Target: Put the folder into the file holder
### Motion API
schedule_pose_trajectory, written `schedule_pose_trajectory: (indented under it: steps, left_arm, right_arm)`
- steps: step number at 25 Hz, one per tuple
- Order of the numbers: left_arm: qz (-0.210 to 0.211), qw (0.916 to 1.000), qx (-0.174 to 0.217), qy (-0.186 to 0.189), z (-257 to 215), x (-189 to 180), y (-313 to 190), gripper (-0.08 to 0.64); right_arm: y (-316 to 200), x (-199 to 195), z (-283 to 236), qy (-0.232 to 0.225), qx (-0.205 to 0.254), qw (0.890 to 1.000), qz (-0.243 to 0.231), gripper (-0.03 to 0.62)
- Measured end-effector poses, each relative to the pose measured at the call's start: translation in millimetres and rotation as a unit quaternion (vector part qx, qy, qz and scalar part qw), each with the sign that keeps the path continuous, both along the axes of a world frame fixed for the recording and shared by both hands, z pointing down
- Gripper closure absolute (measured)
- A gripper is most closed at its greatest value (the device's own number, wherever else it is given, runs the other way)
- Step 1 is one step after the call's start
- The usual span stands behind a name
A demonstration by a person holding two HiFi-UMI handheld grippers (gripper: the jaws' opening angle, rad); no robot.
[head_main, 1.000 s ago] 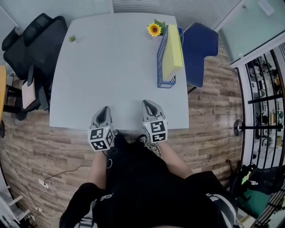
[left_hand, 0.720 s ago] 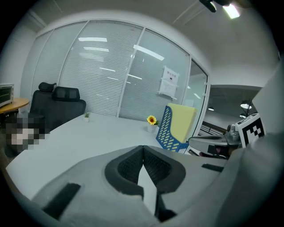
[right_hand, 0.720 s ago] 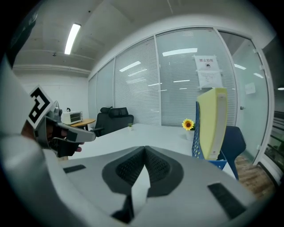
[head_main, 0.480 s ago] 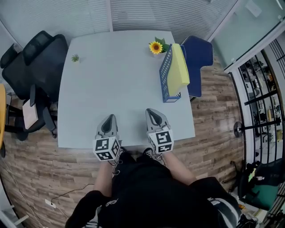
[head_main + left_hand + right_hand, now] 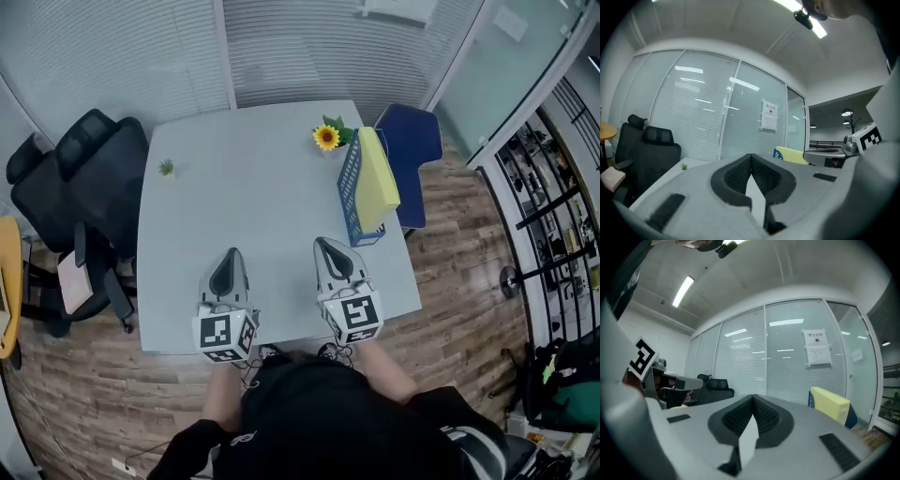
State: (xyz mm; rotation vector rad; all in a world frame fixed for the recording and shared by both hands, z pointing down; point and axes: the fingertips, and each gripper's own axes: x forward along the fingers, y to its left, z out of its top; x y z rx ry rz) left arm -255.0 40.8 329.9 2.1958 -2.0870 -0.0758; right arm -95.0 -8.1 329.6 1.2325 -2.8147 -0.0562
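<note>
Left gripper [image 5: 230,258] and right gripper [image 5: 328,248] are hovering pressed together, empty, while the yellow folder [image 5: 380,173] (likely light, stiff) is offering its top edge.

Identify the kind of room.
Probably an office meeting room: glass partition walls with blinds, a black office chair beside a pale grey table, and a blue mesh file holder holding a yellow folder.

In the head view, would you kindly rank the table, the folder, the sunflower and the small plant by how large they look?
Largest to smallest:
1. table
2. folder
3. sunflower
4. small plant, a little smaller than the sunflower
</note>
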Motion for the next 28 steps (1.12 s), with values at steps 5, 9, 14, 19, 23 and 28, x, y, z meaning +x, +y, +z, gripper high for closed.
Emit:
schedule_pose_trajectory:
  steps: [5, 9, 14, 19, 23, 28]
  left_arm:
    - [0.004, 0.9995, 0.024, -0.022, -19, 7, -4, 0.554]
    - [0.014, 0.9993, 0.020, -0.029, -14, 17, -9, 0.554]
    - [0.030, 0.9993, 0.016, -0.014, -9, 33, -11, 0.554]
    - [0.038, 0.9992, 0.015, -0.007, -8, 42, -15, 0.554]
    - [0.041, 0.9991, 0.010, -0.004, -5, 48, -18, 0.554]
    - [0.044, 0.9989, 0.011, -0.010, -10, 49, -18, 0.554]
  right_arm:
    - [-3, 12, -22, 0.000, 0.023, 1.000, 0.014, 0.589]
    - [-6, 22, -24, 0.005, 0.032, 0.999, 0.027, 0.589]
    - [-6, 36, -22, 0.001, 0.035, 0.999, 0.037, 0.589]
    - [-8, 43, -26, -0.001, 0.037, 0.999, 0.039, 0.589]
    - [-11, 52, -22, 0.002, 0.032, 0.998, 0.045, 0.589]
    - [-13, 56, -28, -0.001, 0.038, 0.998, 0.049, 0.589]
